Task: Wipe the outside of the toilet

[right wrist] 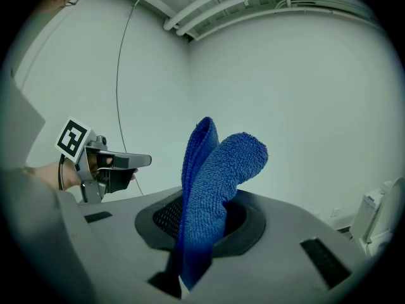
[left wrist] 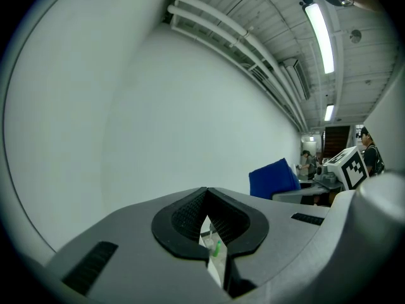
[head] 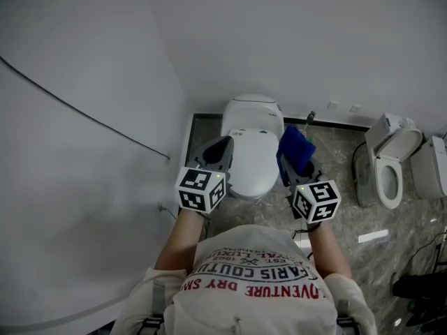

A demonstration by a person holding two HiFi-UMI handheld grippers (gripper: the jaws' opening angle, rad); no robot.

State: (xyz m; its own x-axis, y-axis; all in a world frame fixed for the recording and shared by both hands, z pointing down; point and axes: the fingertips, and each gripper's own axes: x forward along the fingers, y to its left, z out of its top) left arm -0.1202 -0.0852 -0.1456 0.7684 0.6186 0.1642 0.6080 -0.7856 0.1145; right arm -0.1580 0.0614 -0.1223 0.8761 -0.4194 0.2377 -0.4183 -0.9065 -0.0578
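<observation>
Head view: the toilet (head: pixel 249 144) stands against the back wall with its lid down, directly in front of the person. The left claw (head: pixel 222 145) hovers at its left flank and the right claw (head: pixel 297 165) at its right. A blue cloth (head: pixel 293 144) sticks up out of the right claw beside the lid. Whether it touches the porcelain I cannot tell from here. A second toilet (head: pixel 391 167) with its seat up stands well apart on the grey floor (head: pixel 335 152). The white fixture at the far right edge is cut off, so I cannot name it.

Left gripper view: the left claw (left wrist: pixel 206 198) has its jaws together at the tips with nothing gripped between them. It looks up along the bare wall. The cloth (left wrist: pixel 273 178) shows off to the right.

Right gripper view: the right claw (right wrist: pixel 202 211) is clamped on the folded cloth (right wrist: pixel 218 170). The free end of the cloth stands up in the air against the wall, and no toilet surface is under it. The left claw (right wrist: pixel 144 161) shows at the left.

Step in hand, as I judge it: the cloth is gripped and carried at the toilet but is not pressed on it. That fits a cloth about to be laid on the shell and equally one lifted off after a pass, and no wet streak settles which. Any further wiping calls for tipping the right claw down so that the cloth's flat face meets the outer shell.

Count: two claws, one cloth, two toilets.
</observation>
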